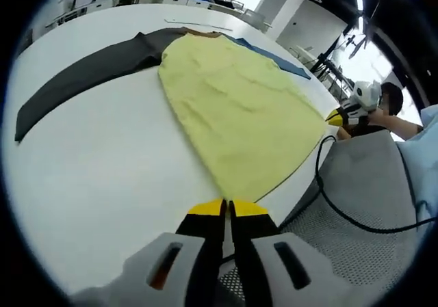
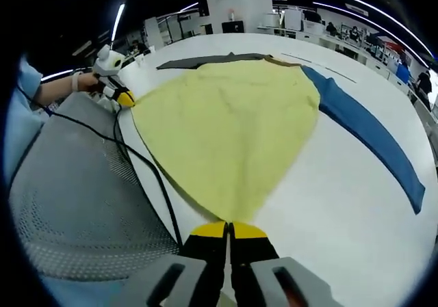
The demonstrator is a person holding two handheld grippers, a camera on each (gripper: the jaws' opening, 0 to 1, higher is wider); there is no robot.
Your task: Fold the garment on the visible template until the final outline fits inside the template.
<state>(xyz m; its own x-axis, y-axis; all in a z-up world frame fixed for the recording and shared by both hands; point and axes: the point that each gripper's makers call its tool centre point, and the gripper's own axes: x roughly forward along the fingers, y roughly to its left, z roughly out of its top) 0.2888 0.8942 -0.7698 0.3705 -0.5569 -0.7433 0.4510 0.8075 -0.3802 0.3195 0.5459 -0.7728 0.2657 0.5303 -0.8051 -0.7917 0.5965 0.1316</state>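
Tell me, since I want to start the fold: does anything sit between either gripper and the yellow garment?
Nothing visible does. The left gripper and right gripper each sit with jaws together right at a corner of the yellow garment at the white table edge. The black cable runs beside the table, off the cloth.

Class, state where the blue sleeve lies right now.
In the right gripper view, the blue sleeve stretches across the white table, right of the yellow garment body.

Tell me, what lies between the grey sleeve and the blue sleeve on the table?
The yellow body of the garment lies between the grey sleeve and the blue sleeve, in both gripper views.
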